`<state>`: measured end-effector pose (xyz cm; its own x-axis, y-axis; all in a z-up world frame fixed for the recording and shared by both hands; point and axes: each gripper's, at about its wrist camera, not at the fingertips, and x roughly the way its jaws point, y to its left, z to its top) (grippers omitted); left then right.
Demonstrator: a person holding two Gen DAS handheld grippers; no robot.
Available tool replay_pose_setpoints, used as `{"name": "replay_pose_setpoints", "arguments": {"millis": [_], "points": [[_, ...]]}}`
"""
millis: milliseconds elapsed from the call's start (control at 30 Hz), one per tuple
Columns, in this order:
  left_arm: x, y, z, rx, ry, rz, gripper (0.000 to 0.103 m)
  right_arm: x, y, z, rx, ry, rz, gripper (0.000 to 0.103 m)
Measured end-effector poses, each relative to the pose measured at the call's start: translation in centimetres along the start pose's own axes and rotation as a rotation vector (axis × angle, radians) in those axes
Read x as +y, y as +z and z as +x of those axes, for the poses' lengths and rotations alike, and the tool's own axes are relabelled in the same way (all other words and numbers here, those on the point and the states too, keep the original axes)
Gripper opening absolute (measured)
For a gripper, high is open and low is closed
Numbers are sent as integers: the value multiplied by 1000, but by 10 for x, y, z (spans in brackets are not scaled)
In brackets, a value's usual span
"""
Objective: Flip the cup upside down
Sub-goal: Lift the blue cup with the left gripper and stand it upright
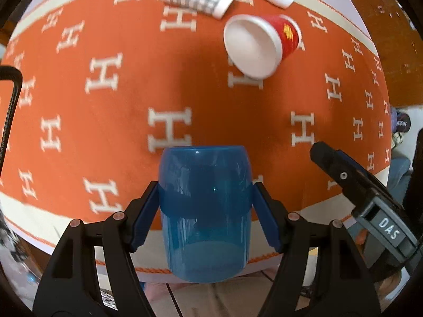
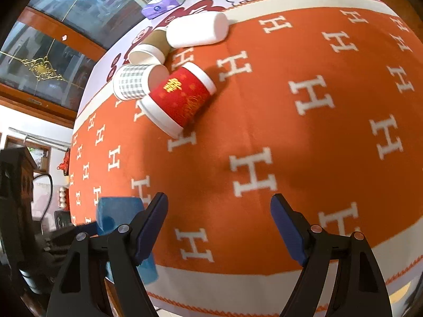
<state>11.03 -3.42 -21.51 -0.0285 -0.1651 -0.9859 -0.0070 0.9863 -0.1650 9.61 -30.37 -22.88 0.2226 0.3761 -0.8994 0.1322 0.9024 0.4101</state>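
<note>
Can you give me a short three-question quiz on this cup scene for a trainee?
1. True or false: the left gripper is shut on the blue cup.
2. The red paper cup is: A) upright, B) lying on its side, C) stacked inside another.
3. Fill in: the right gripper is ____ and holds nothing.

Key: 1 true; 2 B; 3 open.

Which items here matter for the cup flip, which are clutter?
In play:
- blue cup, clamped in the left gripper
- right gripper, open, holding nothing

Lying about, all on their sides:
- red paper cup
- checked cup
- white cup
- brown cup
</note>
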Motion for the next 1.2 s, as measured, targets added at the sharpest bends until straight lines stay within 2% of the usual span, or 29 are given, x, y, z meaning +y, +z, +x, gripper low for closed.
{"name": "replay_pose_setpoints", "arguments": {"millis": [133,267,433,533,600,700,1000,1200], "points": [[-11,-13,20,1,-8,-14,67,-13,-11,-4,-6,-18,25,81],[-24,-25,39,-1,14,-5,68,-22,-20,-4,-2,-27,38,81],[-32,-31,42,-41,12,1,68,-27,-29,-3,5,-32,45,81],[-30,-33,42,-21,-14,-5,68,-29,-33,-6,4,-28,49,81],[-31,-36,42,-15,-20,-1,75,-28,-34,-7,-2,-28,48,81],[-33,-41,36,-27,-23,11,83,-26,-35,-11,-10,-22,50,81],[-35,-50,0,-65,-16,87,83,-21,-36,-30,-28,14,41,81],[-24,-70,-43,-158,26,133,83,-13,-37,-39,-9,63,24,81]]}}
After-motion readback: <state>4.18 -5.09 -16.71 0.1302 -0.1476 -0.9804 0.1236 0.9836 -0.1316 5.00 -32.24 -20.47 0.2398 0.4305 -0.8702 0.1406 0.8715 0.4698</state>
